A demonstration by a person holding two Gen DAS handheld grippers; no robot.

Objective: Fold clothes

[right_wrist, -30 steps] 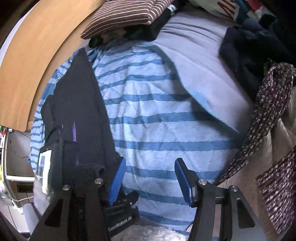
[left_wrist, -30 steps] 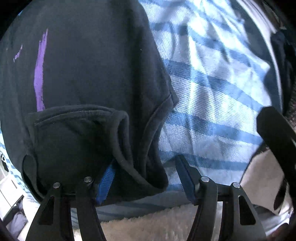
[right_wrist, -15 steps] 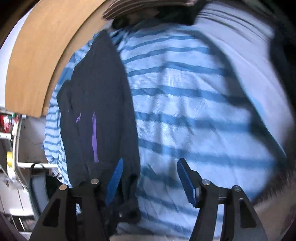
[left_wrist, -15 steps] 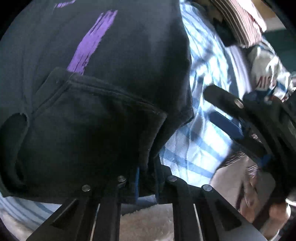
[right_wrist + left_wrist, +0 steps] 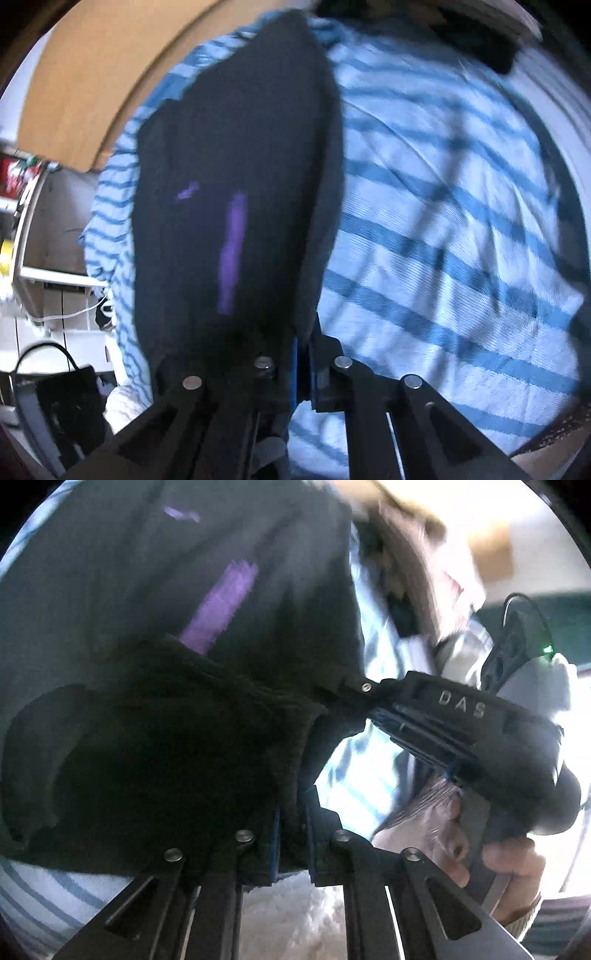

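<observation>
- Lying across the bed is one blue-striped blanket (image 5: 443,229), with one black T-shirt (image 5: 236,155) on its left part.
- Pinching the shirt's near edge are two grippers: left gripper (image 5: 293,823) and right gripper (image 5: 303,354), both clamping fabric.
- Hanging beside the bed: one black bag (image 5: 70,398).

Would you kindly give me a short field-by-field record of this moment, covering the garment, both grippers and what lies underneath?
garment: black T-shirt with a purple mark, partly folded
surface: blue-and-white striped blanket under the shirt
left gripper: jaws closed on a doubled edge of the shirt
right gripper: jaws have just been closing, now pinching the shirt's edge
seen from left wrist: right gripper gripping the shirt's corner, a hand on its handle
image quality: both views motion-blurred
</observation>
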